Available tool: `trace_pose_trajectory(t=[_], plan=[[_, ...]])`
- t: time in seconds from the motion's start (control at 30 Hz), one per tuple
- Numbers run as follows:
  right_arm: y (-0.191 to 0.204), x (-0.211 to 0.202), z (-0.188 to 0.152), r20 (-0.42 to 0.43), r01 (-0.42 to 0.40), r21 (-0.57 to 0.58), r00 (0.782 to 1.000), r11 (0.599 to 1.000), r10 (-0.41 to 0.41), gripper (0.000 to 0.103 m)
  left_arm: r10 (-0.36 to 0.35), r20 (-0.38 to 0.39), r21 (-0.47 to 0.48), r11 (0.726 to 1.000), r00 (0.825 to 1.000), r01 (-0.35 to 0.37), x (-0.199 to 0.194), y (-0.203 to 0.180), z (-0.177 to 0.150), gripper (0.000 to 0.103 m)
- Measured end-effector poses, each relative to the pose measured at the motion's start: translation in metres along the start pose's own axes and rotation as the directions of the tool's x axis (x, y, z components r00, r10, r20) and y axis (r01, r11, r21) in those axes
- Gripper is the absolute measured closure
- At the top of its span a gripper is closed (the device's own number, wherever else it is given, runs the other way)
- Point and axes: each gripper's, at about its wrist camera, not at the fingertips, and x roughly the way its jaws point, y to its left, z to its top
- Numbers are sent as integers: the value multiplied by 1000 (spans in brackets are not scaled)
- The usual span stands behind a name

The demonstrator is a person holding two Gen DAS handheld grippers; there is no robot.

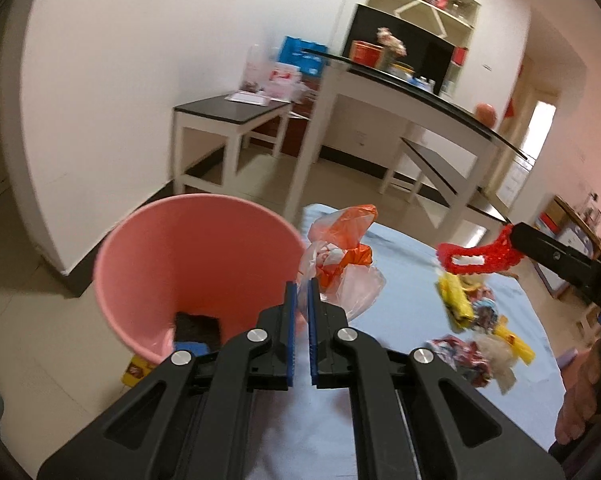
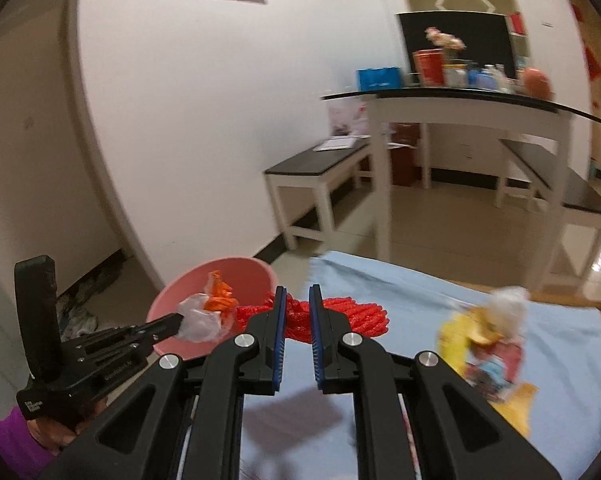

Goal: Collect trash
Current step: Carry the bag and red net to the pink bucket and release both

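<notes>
Fingers first: my left fingers (image 1: 302,286) are clamped on a crumpled clear-and-orange plastic bag (image 1: 340,256), carried beside the pink bin (image 1: 180,264) so it can drop inside. My right fingers (image 2: 298,300) pinch a red foam net (image 2: 340,316), lifted off the blue-covered counter (image 2: 420,292) for the same trip. More wrappers (image 1: 472,320), blurred and apparently yellow and printed, wait on the cloth. Something dark already lies at the bin's bottom.
</notes>
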Motion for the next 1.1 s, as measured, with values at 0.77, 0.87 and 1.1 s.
trace_pose_trajectory(t=[0.77,0.87,1.1], plan=[[63,129,2,-138,-191,8,972,982,190,92,154,-55,-57,986,987,-157,24,67,-8,98],[63,138,-1,-154,-194,13,969,981,194,91,163,-72,-58,984,984,-167,28,70,-10,98],[60,148,-5,-171,-195,24,966,981,196,89,180,-91,-72,980,979,-187,35,74,-12,98]])
